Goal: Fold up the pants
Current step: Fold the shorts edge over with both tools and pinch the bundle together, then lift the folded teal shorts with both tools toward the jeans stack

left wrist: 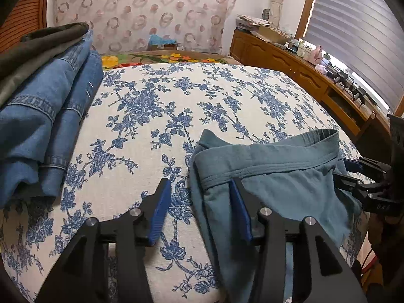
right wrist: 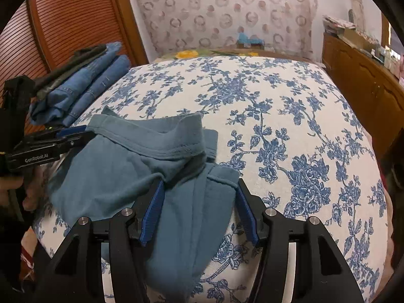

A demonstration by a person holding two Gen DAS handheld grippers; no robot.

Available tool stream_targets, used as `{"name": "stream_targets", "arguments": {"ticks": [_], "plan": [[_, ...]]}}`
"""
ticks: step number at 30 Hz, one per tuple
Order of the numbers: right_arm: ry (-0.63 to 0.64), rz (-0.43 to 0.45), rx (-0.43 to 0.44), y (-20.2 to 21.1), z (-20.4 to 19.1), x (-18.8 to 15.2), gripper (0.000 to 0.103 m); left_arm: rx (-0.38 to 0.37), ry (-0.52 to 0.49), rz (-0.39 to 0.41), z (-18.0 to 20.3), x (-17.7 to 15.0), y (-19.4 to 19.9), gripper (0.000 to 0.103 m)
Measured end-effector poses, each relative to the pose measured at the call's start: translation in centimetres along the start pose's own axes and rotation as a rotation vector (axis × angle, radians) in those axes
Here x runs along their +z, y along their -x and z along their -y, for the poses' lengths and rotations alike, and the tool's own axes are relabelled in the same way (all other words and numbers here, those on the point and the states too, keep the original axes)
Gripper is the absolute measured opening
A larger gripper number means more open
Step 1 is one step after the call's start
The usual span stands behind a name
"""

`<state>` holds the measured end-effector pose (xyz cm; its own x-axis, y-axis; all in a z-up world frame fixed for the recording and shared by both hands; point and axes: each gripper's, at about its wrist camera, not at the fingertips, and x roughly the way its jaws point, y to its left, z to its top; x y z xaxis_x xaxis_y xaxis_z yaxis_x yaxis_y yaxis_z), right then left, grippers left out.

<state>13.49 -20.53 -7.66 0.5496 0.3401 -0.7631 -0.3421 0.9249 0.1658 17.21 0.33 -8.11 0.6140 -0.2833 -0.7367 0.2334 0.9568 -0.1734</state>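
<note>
Pants (right wrist: 131, 174), teal, bunched at near edge of bed (left wrist: 227, 96), waistband (left wrist: 277, 149) up and facing far side, legs trailing off near edge toward camera. Not yet laid flat; fabric crumpled, one fold of waistband turned over on itself.

Left gripper (left wrist: 199, 202): fingers apart, right finger resting on or just over left edge of pants, left finger above bare bedspread. No cloth pinched, judging from left wrist view.

Right gripper (right wrist: 199, 202): fingers apart, straddling a ridge of teal fabric below waistband; cloth between pads but not clamped.

Step in hand, as judged: early stage, positioning for a grasp before spreading or first fold. No finished fold visible.

Next move likely calls for: closing each pair of fingers on a waistband corner, lifting, pulling apart to flatten garment on bed, then aligning legs.

Also present: stack of folded jeans (left wrist: 50, 116) with dark garment (left wrist: 38, 48) on top, far left on bed, well apart from pants. Wooden dresser (left wrist: 303, 70) along right wall.
</note>
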Motion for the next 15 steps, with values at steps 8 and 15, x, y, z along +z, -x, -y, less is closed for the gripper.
{"name": "stream_targets", "arguments": {"ticks": [8, 15], "plan": [[0.068, 0.032, -0.067, -0.1, -1.3, -0.8, 0.055, -0.02, -0.014, -0.03, -0.4, 0.7, -0.6, 0.052], [0.072, 0.04, -0.027, 0.0, -1.3, -0.8, 0.035, -0.038, -0.012, -0.032, -0.3, 0.7, -0.6, 0.052]]}}
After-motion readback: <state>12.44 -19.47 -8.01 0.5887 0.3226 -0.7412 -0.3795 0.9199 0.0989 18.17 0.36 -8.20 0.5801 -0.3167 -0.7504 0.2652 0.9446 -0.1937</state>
